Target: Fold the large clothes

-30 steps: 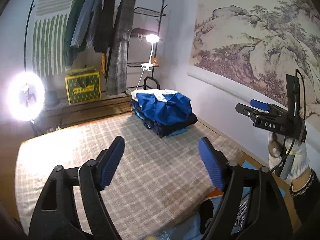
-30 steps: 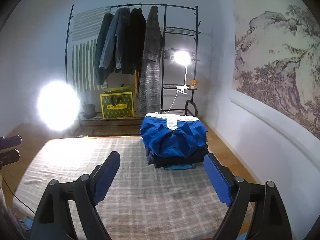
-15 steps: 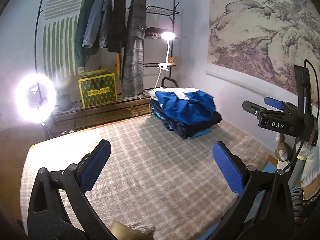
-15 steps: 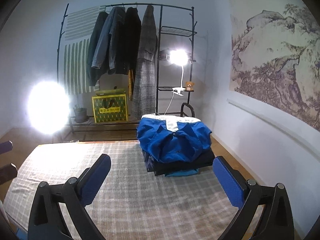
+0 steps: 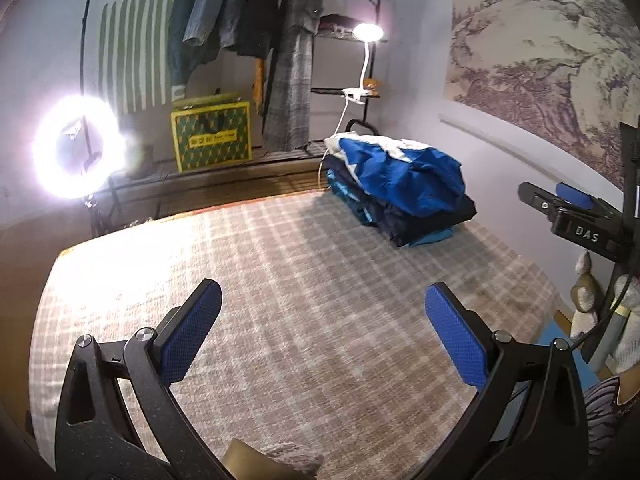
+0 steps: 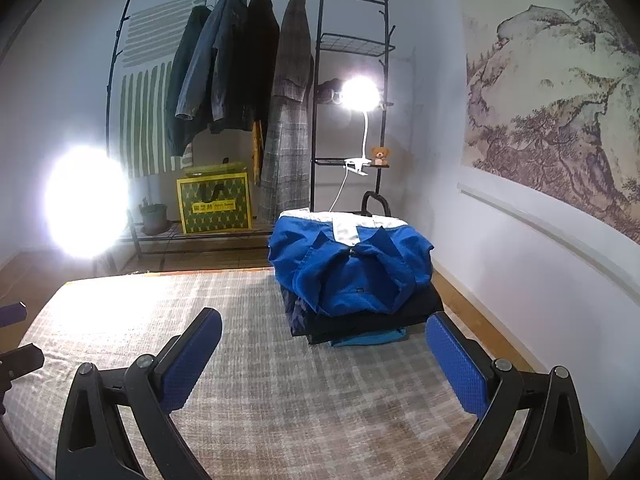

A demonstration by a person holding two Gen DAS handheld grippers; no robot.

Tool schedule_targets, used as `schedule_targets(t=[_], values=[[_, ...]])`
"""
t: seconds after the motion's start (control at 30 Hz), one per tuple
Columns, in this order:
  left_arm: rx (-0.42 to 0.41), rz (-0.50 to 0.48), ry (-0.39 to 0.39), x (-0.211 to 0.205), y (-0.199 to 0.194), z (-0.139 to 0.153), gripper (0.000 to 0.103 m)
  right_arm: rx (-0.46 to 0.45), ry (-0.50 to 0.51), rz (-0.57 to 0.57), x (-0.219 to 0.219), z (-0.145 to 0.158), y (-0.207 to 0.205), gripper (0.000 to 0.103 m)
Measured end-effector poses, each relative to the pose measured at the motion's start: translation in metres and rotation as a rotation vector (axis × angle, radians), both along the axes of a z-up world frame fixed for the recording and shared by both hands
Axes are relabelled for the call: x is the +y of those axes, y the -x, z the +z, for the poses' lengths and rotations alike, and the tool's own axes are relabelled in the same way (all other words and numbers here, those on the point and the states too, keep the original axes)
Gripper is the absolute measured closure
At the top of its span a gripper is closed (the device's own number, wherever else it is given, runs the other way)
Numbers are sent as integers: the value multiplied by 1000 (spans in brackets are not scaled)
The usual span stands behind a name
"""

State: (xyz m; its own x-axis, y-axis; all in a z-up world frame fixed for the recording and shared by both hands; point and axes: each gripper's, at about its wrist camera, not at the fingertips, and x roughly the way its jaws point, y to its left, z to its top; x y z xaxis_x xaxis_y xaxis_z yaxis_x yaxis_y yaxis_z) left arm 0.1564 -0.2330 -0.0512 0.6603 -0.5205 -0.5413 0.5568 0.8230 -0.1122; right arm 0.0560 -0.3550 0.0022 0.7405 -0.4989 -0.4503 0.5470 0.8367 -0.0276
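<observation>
One folded stack (image 6: 352,280) (blue on top) beside wall (image 6: 500,264).

Stack of folded clothes (image 6: 352,280) lies on the bed (image 6: 248,400), at its far right corner, near the right wall. Clothes rack (image 6: 256,100) stands behind the bed; box (image 6: 215,203) on its low shelf, ring light (image 6: 86,202) to its left, clip lamp (image 6: 360,94) on its right.

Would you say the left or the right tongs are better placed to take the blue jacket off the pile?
Right, probably: the right tongs are open facing the blue jacket; the left tongs see it farther off.
</observation>
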Motion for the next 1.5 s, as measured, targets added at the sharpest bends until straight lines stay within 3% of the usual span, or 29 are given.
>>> schedule_targets(t=[1.5], values=[[15,26,-19,8,-10,-2,0,44,-13,-4,-2,-15,-7,0]])
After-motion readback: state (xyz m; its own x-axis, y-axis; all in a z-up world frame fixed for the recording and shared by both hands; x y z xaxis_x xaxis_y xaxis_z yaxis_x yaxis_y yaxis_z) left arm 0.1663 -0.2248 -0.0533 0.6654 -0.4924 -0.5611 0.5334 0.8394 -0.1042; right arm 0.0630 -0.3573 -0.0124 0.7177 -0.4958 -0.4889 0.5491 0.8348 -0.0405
